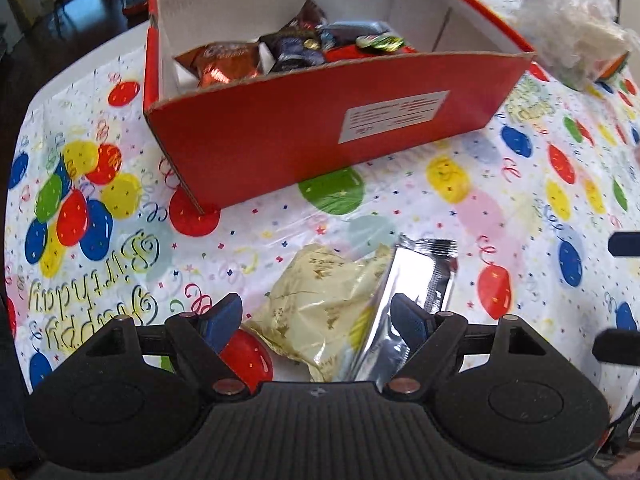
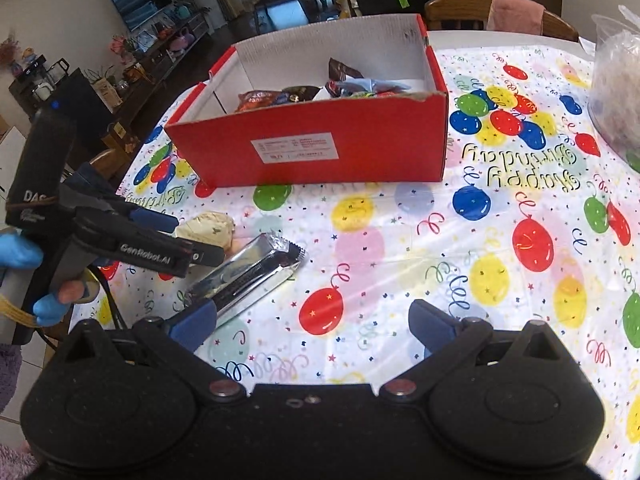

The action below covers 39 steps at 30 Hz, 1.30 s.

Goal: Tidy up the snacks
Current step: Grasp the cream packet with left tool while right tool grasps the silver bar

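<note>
A red cardboard box (image 1: 280,140) with several wrapped snacks inside stands on the birthday tablecloth; it also shows in the right wrist view (image 2: 320,148). A cream gold-starred packet (image 1: 320,304) and a silver wrapped bar (image 1: 416,284) lie side by side before the box. My left gripper (image 1: 318,320) is open, its jaws spread around both of them, low over the table. In the right wrist view the cream packet (image 2: 208,228) and silver bar (image 2: 248,276) lie at the left, with the left gripper (image 2: 192,236) over them. My right gripper (image 2: 312,324) is open and empty above the cloth.
A clear plastic bag (image 1: 572,28) with white contents sits at the table's right, seen also in the right wrist view (image 2: 616,92). A wooden chair (image 2: 500,12) stands behind the table. The table edge runs along the left.
</note>
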Each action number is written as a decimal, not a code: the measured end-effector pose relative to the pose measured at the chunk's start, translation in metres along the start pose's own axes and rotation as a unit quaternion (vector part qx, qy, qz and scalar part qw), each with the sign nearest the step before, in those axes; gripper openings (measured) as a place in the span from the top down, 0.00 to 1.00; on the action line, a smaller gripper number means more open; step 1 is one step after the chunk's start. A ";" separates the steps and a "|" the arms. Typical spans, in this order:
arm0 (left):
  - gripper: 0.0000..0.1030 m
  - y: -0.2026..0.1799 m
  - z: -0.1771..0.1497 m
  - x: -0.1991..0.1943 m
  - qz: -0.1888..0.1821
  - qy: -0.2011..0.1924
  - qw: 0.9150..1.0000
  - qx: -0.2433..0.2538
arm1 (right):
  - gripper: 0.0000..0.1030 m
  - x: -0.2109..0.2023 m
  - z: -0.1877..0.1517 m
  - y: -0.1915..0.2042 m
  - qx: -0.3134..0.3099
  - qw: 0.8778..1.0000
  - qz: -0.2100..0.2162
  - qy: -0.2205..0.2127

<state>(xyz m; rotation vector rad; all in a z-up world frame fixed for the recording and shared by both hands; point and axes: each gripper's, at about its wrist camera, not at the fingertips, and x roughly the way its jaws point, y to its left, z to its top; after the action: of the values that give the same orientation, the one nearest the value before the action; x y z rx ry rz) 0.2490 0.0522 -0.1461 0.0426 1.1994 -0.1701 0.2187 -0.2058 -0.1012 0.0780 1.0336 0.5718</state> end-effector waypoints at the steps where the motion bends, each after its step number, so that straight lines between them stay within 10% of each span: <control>1: 0.21 0.001 0.000 0.002 0.001 0.001 1.000 -0.003 | 0.00 0.002 0.001 0.001 -0.002 1.000 0.000 0.002; 16: 0.53 0.022 -0.005 0.010 -0.001 0.011 0.997 -0.071 | 0.01 0.059 0.021 0.041 -0.003 0.998 0.011 0.061; 39: 0.54 0.082 -0.089 -0.057 -0.003 -0.081 0.973 -0.218 | 0.16 0.119 0.042 0.079 0.113 0.979 -0.128 0.110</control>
<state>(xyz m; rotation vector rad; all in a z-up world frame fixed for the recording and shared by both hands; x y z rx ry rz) 0.1599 0.1497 -0.1302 -0.3530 1.0520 0.0869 0.2660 -0.0721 -0.1481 0.0806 1.2989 0.2300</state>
